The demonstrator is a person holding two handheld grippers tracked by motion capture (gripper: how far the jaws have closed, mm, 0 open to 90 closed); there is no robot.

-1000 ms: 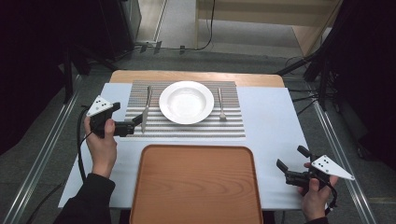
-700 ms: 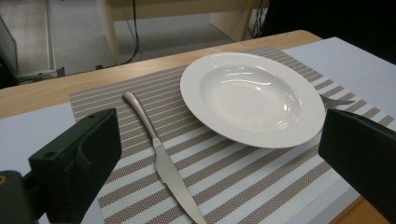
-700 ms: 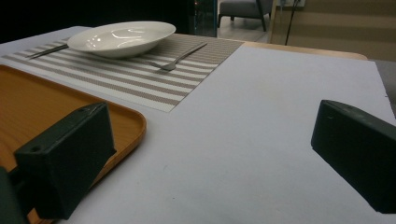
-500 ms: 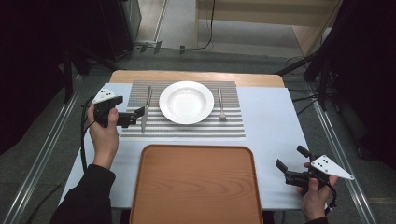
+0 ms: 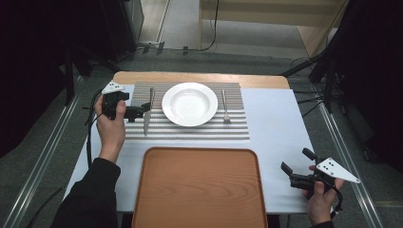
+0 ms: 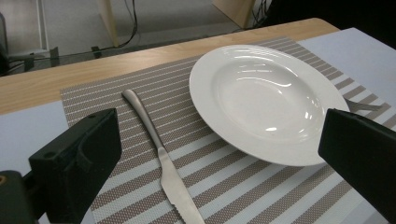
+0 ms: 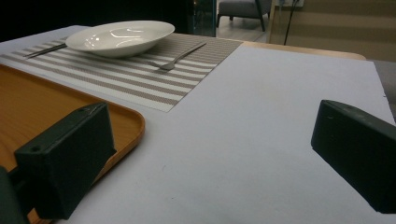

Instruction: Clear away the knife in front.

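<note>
We are bringing the left gripper (image 5: 138, 112) in over the left edge of the striped placemat (image 5: 190, 130), its jaws spread wide with nothing between them, and we are lining it up on the knife (image 5: 148, 110), which is lying flat on the mat just left of the white plate (image 5: 190, 103). Beyond the plate the fork (image 5: 225, 105) is lying untouched, and the wooden tray (image 5: 199, 190) in front of us is carrying nothing, so we judge the clearing is barely begun. At the far right we are resting the right gripper (image 5: 294, 167), jaws apart and empty, near the tray's corner. Compared with a second ago, the left gripper has moved closer to the knife; the right has not shifted.
</note>
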